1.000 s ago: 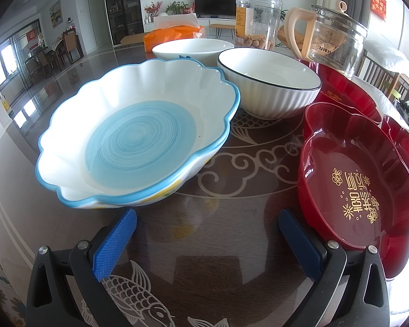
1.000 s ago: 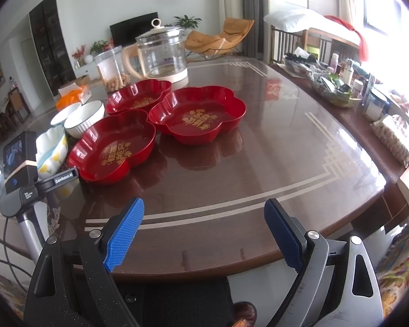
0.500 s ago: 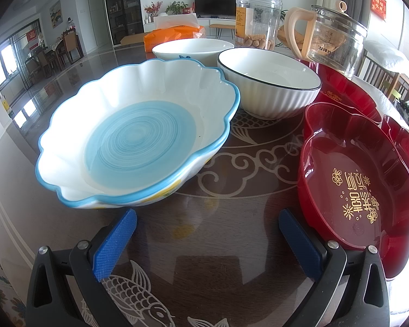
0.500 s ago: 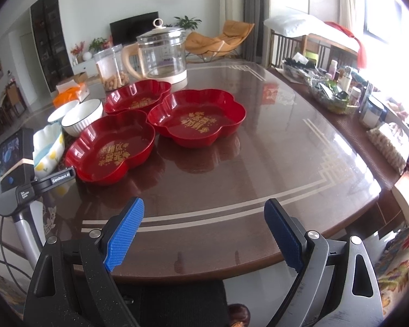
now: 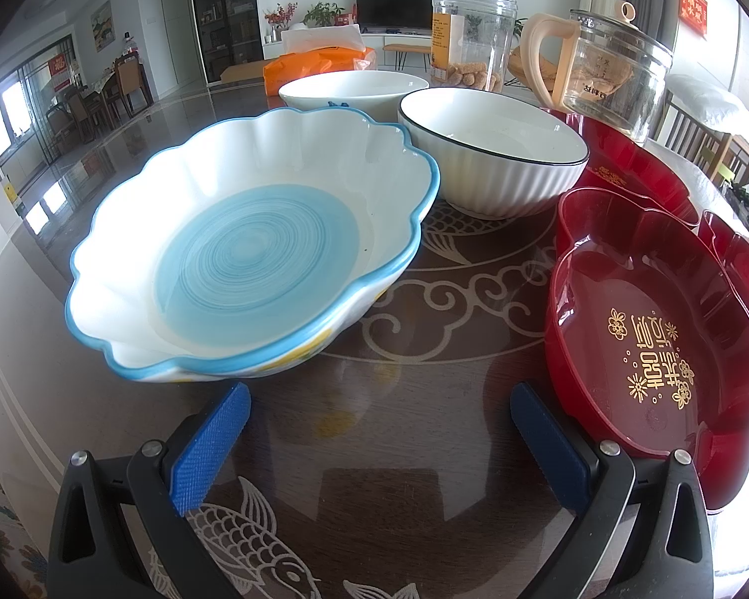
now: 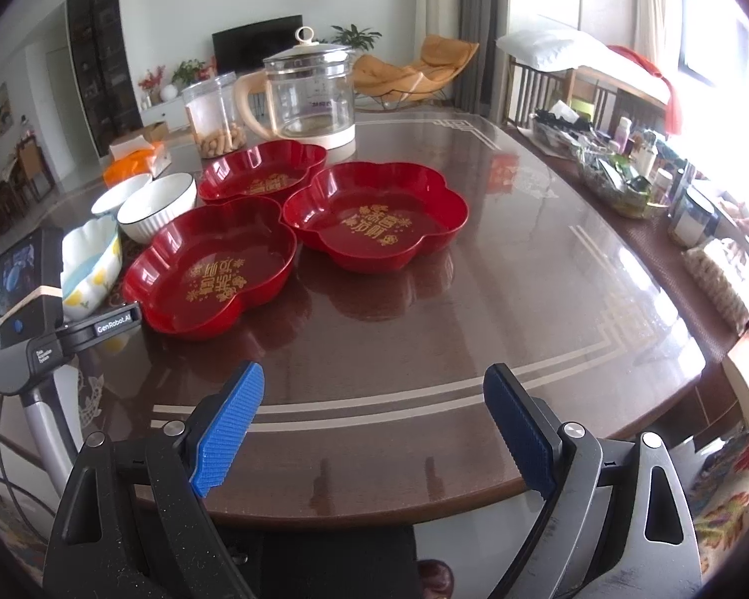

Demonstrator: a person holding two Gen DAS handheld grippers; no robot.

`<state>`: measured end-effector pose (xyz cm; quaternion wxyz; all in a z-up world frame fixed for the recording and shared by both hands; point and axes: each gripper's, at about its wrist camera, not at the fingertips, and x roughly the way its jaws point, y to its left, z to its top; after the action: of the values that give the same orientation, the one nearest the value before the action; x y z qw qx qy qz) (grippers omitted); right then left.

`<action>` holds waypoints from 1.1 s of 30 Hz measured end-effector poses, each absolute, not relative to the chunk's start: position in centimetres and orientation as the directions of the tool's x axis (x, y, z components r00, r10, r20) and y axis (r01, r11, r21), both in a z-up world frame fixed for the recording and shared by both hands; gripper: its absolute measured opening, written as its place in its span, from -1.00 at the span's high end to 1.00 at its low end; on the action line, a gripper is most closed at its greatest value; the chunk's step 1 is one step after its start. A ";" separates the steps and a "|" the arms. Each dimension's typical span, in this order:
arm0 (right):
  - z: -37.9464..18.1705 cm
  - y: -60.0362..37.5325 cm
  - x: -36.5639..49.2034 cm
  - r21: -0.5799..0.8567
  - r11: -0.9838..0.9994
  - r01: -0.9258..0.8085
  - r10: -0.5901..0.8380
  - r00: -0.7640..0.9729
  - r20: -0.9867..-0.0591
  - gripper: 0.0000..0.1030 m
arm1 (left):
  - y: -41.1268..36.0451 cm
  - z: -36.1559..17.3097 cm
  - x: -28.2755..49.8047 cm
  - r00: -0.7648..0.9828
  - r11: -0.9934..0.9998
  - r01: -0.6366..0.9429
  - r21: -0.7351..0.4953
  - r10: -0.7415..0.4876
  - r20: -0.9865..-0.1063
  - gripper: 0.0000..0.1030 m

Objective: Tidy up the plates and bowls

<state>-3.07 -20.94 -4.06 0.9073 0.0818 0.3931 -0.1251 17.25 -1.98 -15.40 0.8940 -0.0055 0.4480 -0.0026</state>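
Note:
A scalloped white bowl with blue rim and blue centre (image 5: 254, 249) sits just ahead of my left gripper (image 5: 379, 399), which is open and empty above the table. Behind it stand a ribbed white bowl with dark rim (image 5: 494, 149) and a plain white bowl (image 5: 354, 92). Three red flower-shaped plates with gold lettering lie side by side: near one (image 6: 214, 269), right one (image 6: 374, 219), far one (image 6: 262, 174). The near one also shows in the left wrist view (image 5: 644, 339). My right gripper (image 6: 374, 399) is open and empty above the table's front edge.
A glass kettle (image 6: 314, 95) and a clear jar of snacks (image 6: 214, 115) stand at the back. An orange tissue pack (image 5: 319, 62) lies behind the bowls. A tray of bottles (image 6: 619, 169) lines the right edge. The left hand-held unit (image 6: 30, 294) is at left.
The right gripper view has shifted: it has tilted and moved a little closer to the table. The left gripper and all dishes have not moved.

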 end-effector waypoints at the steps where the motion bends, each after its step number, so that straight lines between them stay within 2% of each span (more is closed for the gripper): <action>1: -4.0 -21.1 -2.6 0.067 0.958 0.279 -0.141 0.660 -0.738 -0.78 | -2.0 -15.4 17.2 0.599 1.000 0.000 -0.012 -0.010 -0.801 -1.00; 5: -3.6 -21.5 -0.8 0.092 0.968 0.232 -0.085 0.652 -0.754 -0.78 | -2.0 -15.4 17.2 0.599 1.000 0.000 -0.012 -0.010 -0.801 -1.00; 9: -3.6 -23.2 -0.3 0.277 0.933 0.230 0.068 0.643 -0.763 -0.78 | -2.0 -15.4 17.2 0.599 1.000 0.000 -0.012 -0.009 -0.801 -1.00; 14: -4.5 -24.2 0.7 0.338 0.920 0.198 0.165 0.587 -0.793 -0.78 | -2.0 -15.4 17.2 0.599 1.000 0.000 -0.012 -0.010 -0.801 -1.00; 16: -4.8 -24.9 1.6 0.406 0.895 0.187 0.234 0.577 -0.783 -0.78 | -2.0 -15.4 17.3 0.592 1.000 0.005 -0.010 -0.011 -0.806 -1.00; 20: -5.7 -26.4 4.2 0.539 0.824 0.177 0.384 0.524 -0.760 -0.78 | -1.3 -14.9 15.7 0.444 0.996 0.093 -0.017 -0.057 -0.894 -0.99; 22: -6.2 -27.0 5.0 0.576 0.792 0.204 0.426 0.491 -0.760 -0.78 | -0.5 -13.6 14.1 0.396 0.988 0.121 -0.093 -0.133 -0.908 -0.94; 25: -6.7 -27.1 6.4 0.540 0.806 0.242 0.403 0.443 -0.801 -0.78 | 0.1 -10.4 14.1 0.394 0.938 0.147 -0.315 -0.348 -0.851 -0.94; 26: -6.7 -26.9 7.1 0.539 0.810 0.232 0.405 0.443 -0.800 -0.78 | -0.3 -9.5 14.9 0.383 0.920 0.166 -0.355 -0.392 -0.837 -0.94; 30: -7.2 -26.1 10.4 0.553 0.809 0.199 0.429 0.443 -0.787 -0.78 | -3.3 -7.4 18.2 0.409 0.921 0.225 -0.318 -0.386 -0.827 -0.89; 33: -7.7 -25.7 11.9 0.540 0.821 0.185 0.425 0.435 -0.794 -0.78 | -4.5 -7.9 20.3 0.370 0.914 0.230 -0.335 -0.400 -0.838 -0.71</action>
<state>11.89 -25.66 -7.66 0.7961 0.2896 0.5261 0.0753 20.25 -4.48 -7.88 0.8238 -0.0807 0.5275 -0.1912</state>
